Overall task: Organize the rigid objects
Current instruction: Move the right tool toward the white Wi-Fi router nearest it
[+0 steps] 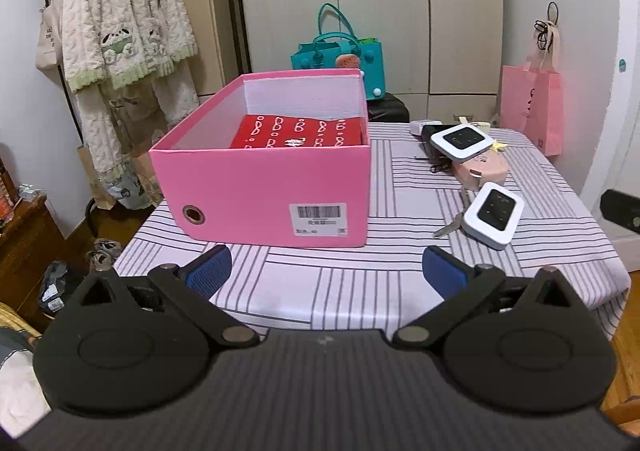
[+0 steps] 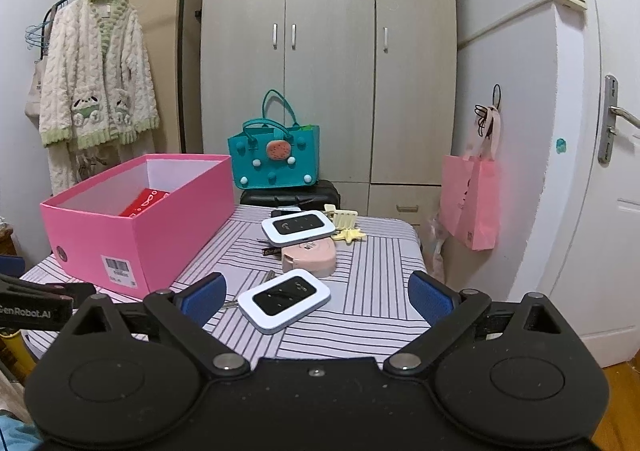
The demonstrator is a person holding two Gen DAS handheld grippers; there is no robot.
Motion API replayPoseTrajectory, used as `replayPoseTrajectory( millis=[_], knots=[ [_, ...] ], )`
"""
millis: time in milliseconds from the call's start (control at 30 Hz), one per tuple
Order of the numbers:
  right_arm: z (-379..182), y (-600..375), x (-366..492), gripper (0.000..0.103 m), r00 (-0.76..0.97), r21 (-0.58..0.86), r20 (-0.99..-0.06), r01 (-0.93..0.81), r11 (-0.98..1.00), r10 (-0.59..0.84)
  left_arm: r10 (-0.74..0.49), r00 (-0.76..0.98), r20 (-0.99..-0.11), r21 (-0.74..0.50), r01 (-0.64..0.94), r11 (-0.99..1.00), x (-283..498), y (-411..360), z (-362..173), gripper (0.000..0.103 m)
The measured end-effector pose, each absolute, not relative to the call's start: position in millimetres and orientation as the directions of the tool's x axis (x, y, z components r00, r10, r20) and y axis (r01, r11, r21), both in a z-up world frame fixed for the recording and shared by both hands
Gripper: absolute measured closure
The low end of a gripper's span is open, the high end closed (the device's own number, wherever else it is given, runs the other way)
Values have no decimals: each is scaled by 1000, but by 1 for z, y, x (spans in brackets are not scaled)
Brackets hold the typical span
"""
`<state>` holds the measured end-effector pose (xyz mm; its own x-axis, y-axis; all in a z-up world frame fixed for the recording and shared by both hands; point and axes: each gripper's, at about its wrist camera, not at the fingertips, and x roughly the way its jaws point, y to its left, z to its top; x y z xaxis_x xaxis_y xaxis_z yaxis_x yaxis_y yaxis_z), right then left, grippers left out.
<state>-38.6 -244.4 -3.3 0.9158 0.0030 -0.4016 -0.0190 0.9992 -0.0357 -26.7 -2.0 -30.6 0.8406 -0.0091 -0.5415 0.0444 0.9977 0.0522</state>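
Pink box (image 1: 260, 191): smooth matt cardboard, metal eyelet (image 1: 194, 215), paper barcode label (image 1: 318, 219). Tablecloth (image 1: 400, 271): striped cloth. Two white devices (image 2: 285, 305) (image 2: 298, 228): glossy plastic, dark faces. Keys (image 1: 450, 227): metal. Gripper pads (image 1: 210, 269): blue, matt.

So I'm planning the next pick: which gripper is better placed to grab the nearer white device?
Right. The right gripper, open, has the nearer white device between its fingers; the left gripper faces the pink box.
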Motion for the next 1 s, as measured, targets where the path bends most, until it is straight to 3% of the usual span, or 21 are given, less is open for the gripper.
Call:
replayPoseTrajectory(
  millis=[1000],
  knots=[
    [-9,-252,-32,0,912,10,-406,-59,998,58,-26,853,-522,22,44,999,-30,-7,-22,0]
  ],
)
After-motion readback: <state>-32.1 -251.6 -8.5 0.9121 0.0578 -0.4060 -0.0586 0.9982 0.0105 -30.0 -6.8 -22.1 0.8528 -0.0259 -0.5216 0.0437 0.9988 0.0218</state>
